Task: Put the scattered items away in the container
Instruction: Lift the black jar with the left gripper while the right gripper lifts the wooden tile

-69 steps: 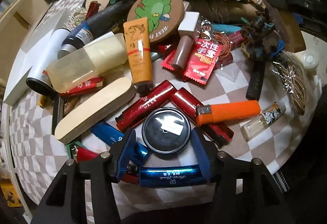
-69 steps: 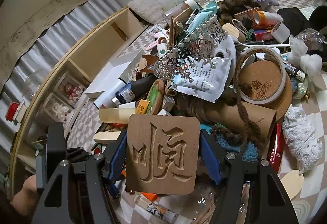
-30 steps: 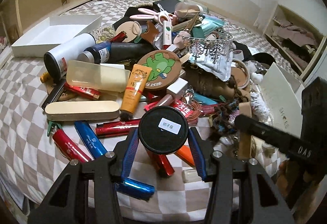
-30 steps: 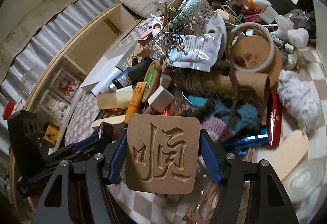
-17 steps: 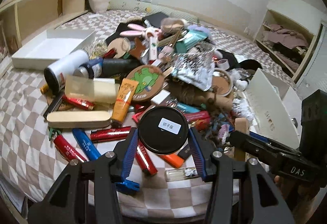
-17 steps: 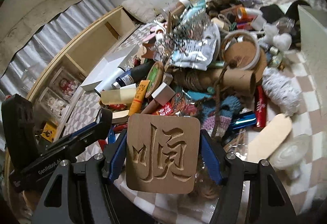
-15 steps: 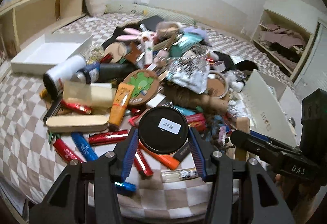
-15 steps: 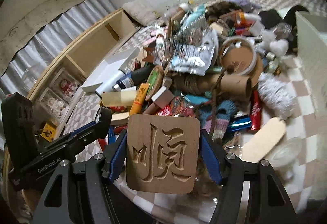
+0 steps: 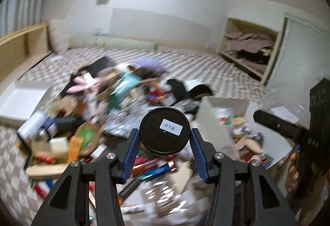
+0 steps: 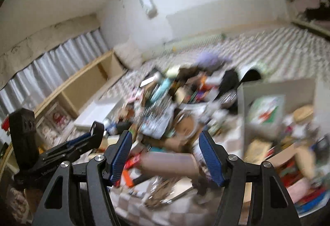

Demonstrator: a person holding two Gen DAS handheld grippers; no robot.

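My left gripper (image 9: 164,144) is shut on a round black tin (image 9: 164,130) with a white label, held up above the pile of scattered items (image 9: 99,110) on the checkered bed. My right gripper (image 10: 166,157) is open with nothing between its blue pads. A blurred brown slab (image 10: 168,165) shows just below its jaws; I cannot tell whether it is the square wooden coaster. The white container box (image 9: 245,114) stands to the right and holds several items; it also shows in the right wrist view (image 10: 278,90). Both views are motion-blurred.
A shallow white tray (image 9: 22,100) lies at the left of the bed. Wooden shelving (image 10: 82,90) runs along the left wall. A shelf with clothes (image 9: 247,44) stands at the far right. The other gripper (image 9: 292,131) shows at the right edge.
My right gripper has opened and no longer holds the square wooden coaster. Both grippers have swung up and to the right toward the white box. The left gripper keeps hold of the black tin.
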